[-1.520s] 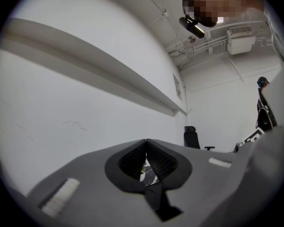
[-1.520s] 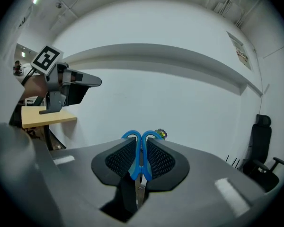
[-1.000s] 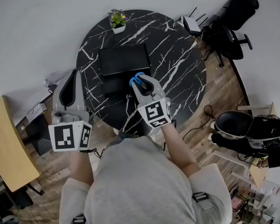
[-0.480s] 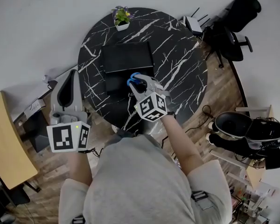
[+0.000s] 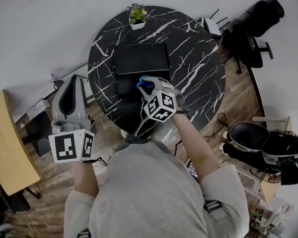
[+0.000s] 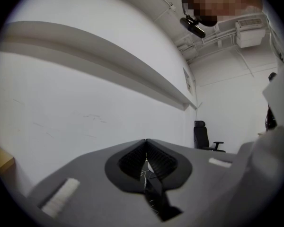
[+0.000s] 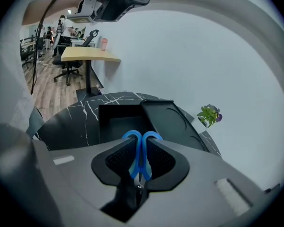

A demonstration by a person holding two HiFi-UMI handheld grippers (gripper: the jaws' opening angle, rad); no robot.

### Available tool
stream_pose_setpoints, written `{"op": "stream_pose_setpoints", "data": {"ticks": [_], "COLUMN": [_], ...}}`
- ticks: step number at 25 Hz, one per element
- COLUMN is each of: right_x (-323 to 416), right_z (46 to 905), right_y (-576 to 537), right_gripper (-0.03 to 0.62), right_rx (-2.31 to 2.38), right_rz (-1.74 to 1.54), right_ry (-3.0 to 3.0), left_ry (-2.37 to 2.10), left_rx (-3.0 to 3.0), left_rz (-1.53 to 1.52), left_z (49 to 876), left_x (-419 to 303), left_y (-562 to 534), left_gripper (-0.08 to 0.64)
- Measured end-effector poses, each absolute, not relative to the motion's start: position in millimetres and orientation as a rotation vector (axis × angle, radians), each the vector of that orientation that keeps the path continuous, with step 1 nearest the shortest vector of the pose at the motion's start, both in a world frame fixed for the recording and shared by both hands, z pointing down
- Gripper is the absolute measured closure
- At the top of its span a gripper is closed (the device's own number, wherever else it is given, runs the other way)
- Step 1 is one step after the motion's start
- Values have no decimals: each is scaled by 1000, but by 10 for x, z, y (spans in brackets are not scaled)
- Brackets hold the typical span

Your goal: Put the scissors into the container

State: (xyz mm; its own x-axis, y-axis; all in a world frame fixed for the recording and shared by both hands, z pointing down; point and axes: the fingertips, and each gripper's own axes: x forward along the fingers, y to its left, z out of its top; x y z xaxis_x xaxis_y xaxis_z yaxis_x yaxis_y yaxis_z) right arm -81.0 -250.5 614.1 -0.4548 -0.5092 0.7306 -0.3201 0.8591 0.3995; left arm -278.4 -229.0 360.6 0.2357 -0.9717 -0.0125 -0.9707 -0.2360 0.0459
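The right gripper [image 5: 148, 87] has its fingers clenched on the blue scissors [image 7: 140, 157]. It pinches them just below the handle loops, which poke out ahead. The blades run back between the fingers and are mostly hidden. Held this way, the loops lead toward the drop.

The gripper hovers at the 6 o'clock side of the black container [image 5: 125, 89]. The lid [image 5: 141, 58] lies open toward 12 o'clock, so the tray is free to receive. The scissors are in the air at the tray's near rim, though I cannot tell whether they are just short of it or just over it.

The left gripper [image 6: 146, 144], its fingers pressed together on nothing, hangs off the bench [image 5: 198, 68] at 9 o'clock. It is probably held clear because one gripper is enough here. A potted plant [image 5: 137, 16] sits at the bench's 12 o'clock edge, well apart.
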Motion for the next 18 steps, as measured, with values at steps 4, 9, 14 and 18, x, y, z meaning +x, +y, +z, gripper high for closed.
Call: {"op": "stream_pose_setpoints", "data": {"ticks": [4,9,14,18], "right_x": [-856,-899,-909,-896], "right_z": [6276,6410,6510,6553], "right_y": [-2542,-2547,-2564,-2553], "right_gripper": [517,515,517,515], "right_rx": [531,466,426,427], "right_rz": [-230,-198,-161,-139], "right_ry": [-2051,-2019,-1988,-1978], "left_ry": [-1943,-1964,-1986,-1987], "left_rx": [2423,2392,2367,2361], "left_rz": [-43,-34,-26,-22], "left_z": [3652,3703,3725,3751], "left_x": [-2869,-2976,-3065,-3082], "left_y": [-2279,-2246,-2230,-2202], "left_gripper": [500,500,500,500]}}
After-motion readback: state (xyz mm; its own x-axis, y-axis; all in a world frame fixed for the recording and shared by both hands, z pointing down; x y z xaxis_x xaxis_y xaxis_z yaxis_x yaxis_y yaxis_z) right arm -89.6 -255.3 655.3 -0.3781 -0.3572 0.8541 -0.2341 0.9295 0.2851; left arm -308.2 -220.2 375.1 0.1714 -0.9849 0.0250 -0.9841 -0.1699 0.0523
